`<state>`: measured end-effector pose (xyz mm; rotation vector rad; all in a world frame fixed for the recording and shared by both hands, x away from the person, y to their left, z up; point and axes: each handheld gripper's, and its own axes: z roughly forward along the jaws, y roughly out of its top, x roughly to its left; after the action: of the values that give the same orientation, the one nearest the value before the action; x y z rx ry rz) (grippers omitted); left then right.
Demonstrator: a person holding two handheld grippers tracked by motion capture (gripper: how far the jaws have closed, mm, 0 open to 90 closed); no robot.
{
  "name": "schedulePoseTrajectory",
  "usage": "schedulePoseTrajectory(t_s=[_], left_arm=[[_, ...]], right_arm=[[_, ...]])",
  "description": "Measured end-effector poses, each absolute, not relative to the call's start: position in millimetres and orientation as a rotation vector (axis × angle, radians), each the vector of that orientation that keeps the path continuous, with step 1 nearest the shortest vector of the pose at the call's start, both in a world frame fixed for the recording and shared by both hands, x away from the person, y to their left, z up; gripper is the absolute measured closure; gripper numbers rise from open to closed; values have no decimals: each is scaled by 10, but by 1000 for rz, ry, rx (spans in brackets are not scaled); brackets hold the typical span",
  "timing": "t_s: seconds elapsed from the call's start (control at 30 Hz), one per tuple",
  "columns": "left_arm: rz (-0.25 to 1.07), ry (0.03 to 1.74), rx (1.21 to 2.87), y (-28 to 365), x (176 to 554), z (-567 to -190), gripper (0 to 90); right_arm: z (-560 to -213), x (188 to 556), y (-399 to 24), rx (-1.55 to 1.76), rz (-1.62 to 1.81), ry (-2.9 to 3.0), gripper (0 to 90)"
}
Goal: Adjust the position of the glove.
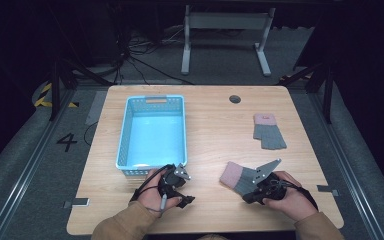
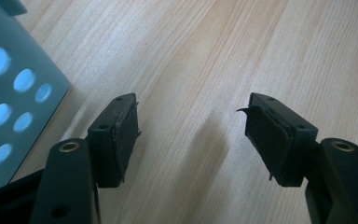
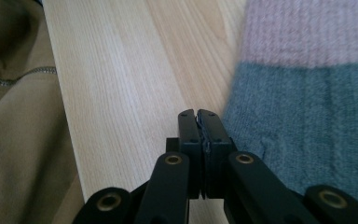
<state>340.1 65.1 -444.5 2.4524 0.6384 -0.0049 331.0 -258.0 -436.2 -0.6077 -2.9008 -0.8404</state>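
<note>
Two grey knit gloves with pink cuffs lie on the wooden table [image 1: 210, 130]. One glove [image 1: 268, 132] is at the far right. The other glove [image 1: 234, 177] [image 3: 307, 116] lies near the front, just ahead of my right gripper [image 1: 246, 196] [image 3: 199, 116]. Its jaws are pressed together at the glove's edge, the fabric lying beside one jaw; I see none between the pads. My left gripper [image 1: 185, 187] [image 2: 193, 116] stands open over bare wood, nothing between its pads, close to the front corner of the light blue basket [image 1: 152, 100] [image 2: 14, 93].
The basket stands at the left middle of the table with its inside bare. A round cable hole [image 1: 235, 99] sits near the far edge. A tan sleeve [image 3: 14, 140] lies along the front edge, between the two hands.
</note>
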Motion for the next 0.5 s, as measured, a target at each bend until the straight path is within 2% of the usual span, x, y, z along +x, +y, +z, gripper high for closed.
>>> schedulePoseTrajectory(t_s=[0.5], left_arm=[[-10, 629, 2455, 621, 3408, -4445, 352]], right_arm=[[-4385, 3341, -2717, -687, -813, -2931, 900]])
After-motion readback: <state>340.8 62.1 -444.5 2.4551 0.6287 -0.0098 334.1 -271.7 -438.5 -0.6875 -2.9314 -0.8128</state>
